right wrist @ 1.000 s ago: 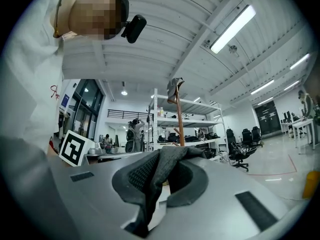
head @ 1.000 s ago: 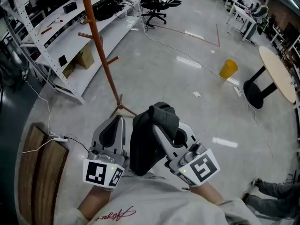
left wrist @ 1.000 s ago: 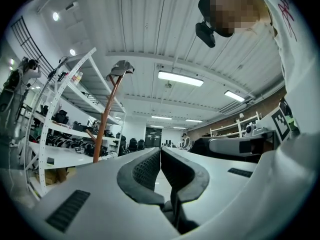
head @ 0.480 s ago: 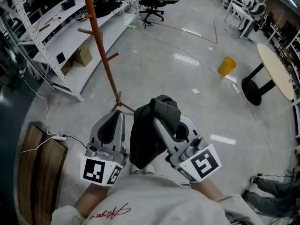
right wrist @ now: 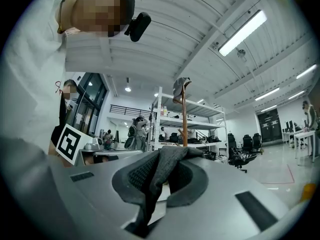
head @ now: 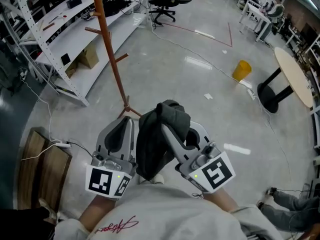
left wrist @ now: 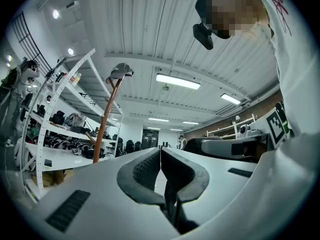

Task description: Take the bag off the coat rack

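Dark bag (head: 150, 144) still clear of coat rack (head: 111, 59) ahead-left, hardly moved.
Pinched tight in right gripper (right wrist: 159, 170); left gripper (left wrist: 160, 155) closed on nothing; removal seemingly done.

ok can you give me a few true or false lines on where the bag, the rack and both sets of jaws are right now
1. The bag hangs on the coat rack. False: it is clamped in the right gripper, away from the rack.
2. The left gripper has its jaws together with nothing between them. True.
3. A yellow bin is on the floor. True.
4. The coat rack lies toppled on the floor. False: it stands upright.
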Demonstrator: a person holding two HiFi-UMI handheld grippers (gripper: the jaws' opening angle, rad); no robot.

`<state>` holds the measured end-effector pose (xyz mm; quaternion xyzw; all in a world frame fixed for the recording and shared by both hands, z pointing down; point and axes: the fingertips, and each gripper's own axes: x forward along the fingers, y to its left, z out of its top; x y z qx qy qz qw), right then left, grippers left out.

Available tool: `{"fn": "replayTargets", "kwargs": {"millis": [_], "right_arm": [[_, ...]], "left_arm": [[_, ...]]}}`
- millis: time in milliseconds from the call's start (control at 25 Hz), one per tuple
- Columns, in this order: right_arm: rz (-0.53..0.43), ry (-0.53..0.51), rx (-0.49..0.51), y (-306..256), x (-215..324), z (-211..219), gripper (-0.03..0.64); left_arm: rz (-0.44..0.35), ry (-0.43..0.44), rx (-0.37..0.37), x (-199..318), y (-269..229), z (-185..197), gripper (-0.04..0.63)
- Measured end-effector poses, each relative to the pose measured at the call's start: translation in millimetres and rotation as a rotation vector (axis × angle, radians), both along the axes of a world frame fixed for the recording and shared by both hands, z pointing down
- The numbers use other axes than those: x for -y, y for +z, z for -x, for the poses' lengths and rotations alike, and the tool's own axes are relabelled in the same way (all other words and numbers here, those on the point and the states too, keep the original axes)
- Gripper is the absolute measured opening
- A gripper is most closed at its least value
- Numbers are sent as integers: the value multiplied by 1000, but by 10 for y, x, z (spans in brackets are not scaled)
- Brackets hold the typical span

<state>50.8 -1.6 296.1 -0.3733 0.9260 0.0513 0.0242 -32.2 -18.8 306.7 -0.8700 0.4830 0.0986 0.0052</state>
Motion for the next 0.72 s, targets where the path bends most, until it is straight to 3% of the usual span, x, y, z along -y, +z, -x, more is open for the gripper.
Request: {"fn": "replayTargets", "kwargs": {"millis": [280, 480, 720], "right_arm": [[-3, -9, 33, -33, -63, 106, 37], [12, -1, -13, 49, -84, 148, 38], [9, 5, 48, -21, -106, 214, 38]], "left_arm": [[3, -12, -3, -62, 7, 106, 18], [2, -20, -9, -104, 20, 165, 18], [-2, -22, -14, -130, -17, 227, 18]]}}
